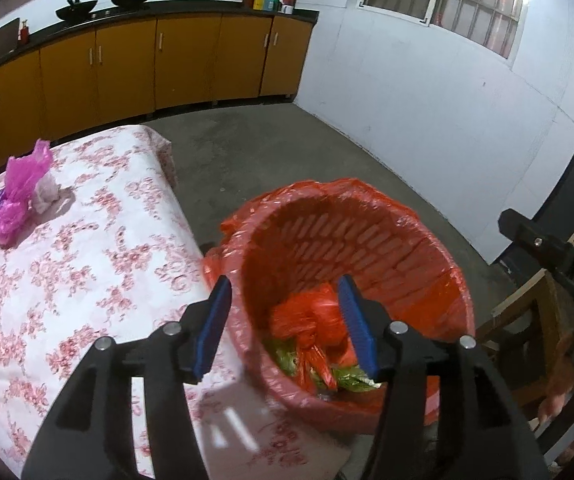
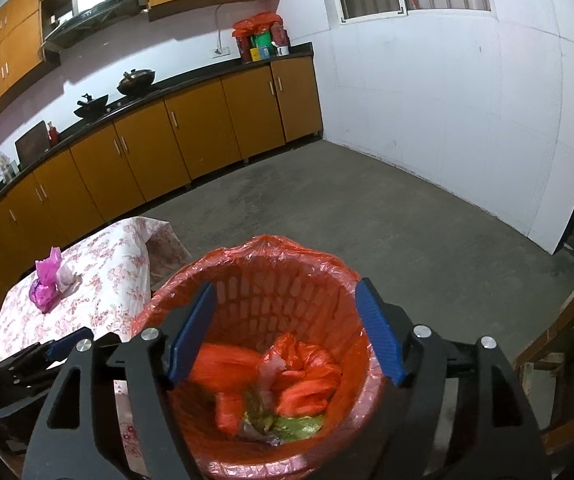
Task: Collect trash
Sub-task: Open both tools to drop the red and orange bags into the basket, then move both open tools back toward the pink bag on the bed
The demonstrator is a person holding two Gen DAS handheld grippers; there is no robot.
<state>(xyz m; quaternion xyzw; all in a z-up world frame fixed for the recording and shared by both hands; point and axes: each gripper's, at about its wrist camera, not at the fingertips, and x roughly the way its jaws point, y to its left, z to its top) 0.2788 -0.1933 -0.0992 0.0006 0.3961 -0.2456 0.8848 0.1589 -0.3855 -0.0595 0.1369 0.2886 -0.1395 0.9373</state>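
Left gripper (image 1: pixel 285 300): jaws wide apart, holding nothing, above the near rim of the bin (image 1: pixel 371 240). Right gripper (image 2: pixel 287 320): jaws wide apart, nothing between them, over the bin's mouth. The bin has a red liner and stands on the floor just beside the table (image 1: pixel 87 272). Inside it: tied red bags (image 2: pixel 307 376) and green scraps (image 2: pixel 299 426). A pink bag (image 1: pixel 17 196) and white crumpled wad (image 1: pixel 47 192) lie on the table, touching (far end, well apart from both grippers). Readable writing: "UAS" on the right gripper's body in the left view.
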